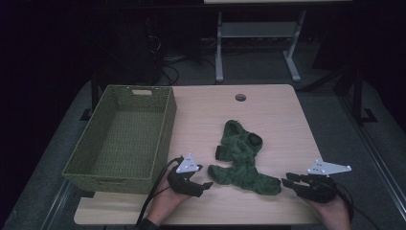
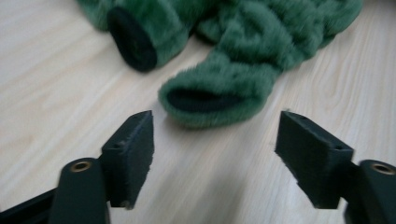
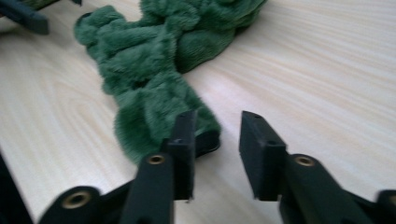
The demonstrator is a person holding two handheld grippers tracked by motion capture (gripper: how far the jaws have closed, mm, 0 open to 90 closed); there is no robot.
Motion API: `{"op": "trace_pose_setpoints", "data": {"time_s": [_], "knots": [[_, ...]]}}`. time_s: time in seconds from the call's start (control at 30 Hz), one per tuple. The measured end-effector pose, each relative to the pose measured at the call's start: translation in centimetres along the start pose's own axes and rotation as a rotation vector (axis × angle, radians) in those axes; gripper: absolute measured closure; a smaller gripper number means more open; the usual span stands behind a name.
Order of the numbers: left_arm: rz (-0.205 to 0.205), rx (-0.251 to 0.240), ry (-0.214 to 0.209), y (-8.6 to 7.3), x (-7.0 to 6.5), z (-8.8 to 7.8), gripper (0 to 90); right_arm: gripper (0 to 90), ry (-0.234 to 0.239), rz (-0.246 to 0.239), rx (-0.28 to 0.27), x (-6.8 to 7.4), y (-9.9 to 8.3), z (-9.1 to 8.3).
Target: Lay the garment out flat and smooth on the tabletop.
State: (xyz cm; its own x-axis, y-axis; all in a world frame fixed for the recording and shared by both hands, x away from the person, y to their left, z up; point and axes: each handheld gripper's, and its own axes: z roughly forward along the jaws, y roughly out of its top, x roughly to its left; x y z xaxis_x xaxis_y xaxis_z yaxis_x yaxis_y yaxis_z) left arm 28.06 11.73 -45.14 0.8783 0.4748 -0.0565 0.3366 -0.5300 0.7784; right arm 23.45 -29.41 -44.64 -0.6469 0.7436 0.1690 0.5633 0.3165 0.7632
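One green fleece garment (image 1: 242, 160) lay crumpled on the counter (image 1: 277, 115), beside one woven basket (image 1: 122, 139). Two hand-held grippers flanked it: left hand-held gripper (image 1: 205, 185) and right hand-held gripper (image 1: 286, 181), both released, grasping nothing.

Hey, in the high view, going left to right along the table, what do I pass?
Green woven basket → left tool → green fuzzy garment → right tool.
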Motion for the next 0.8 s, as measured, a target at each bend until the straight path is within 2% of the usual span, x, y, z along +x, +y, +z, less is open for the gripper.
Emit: {"op": "trace_pose_setpoints", "data": {"time_s": [0.1,0.2,0.27,0.33,0.4,0.43,0.5,0.57,0.6,0.63,0.7,0.8], "knots": [[0.003,0.003,-0.004,0.7,0.1,0.6,26.9,53.4,0.036,0.006,0.022,0.2,-0.4,0.1],[-0.006,0.009,-0.015,1.2,0.6,1.6,21.0,43.1,0.068,0.012,0.051,0.6,-0.7,0.5],[-0.009,0.028,-0.025,1.4,0.9,2.3,17.9,39.9,0.079,0.009,0.071,0.9,-0.9,0.9],[-0.008,0.041,-0.032,1.6,1.0,3.1,16.4,41.0,0.088,0.016,0.093,1.1,-0.9,1.4],[-0.005,0.059,-0.045,1.7,1.1,3.7,16.8,46.2,0.091,-0.003,0.110,1.2,-0.9,2.0],[-0.007,0.062,-0.052,1.8,1.1,4.0,19.1,52.4,0.084,-0.009,0.121,1.3,-0.9,2.1],[0.006,0.059,-0.062,1.8,1.1,4.3,29.8,62.3,0.080,-0.010,0.124,1.3,-0.8,2.2],[0.017,0.071,-0.088,1.8,1.1,4.5,43.1,73.1,0.078,-0.006,0.133,1.0,-0.8,2.1],[0.025,0.075,-0.094,1.8,1.0,4.5,52.6,76.8,0.074,-0.008,0.133,0.9,-0.8,2.2],[0.026,0.077,-0.100,1.8,0.9,4.5,61.1,79.0,0.072,-0.009,0.136,0.8,-0.8,2.1],[0.020,0.094,-0.108,1.9,0.9,4.4,68.9,81.3,0.055,-0.009,0.145,0.8,-0.6,2.0],[0.006,0.105,-0.120,1.7,0.6,4.0,71.5,82.1,0.020,-0.021,0.152,0.5,-0.4,2.0]]}}
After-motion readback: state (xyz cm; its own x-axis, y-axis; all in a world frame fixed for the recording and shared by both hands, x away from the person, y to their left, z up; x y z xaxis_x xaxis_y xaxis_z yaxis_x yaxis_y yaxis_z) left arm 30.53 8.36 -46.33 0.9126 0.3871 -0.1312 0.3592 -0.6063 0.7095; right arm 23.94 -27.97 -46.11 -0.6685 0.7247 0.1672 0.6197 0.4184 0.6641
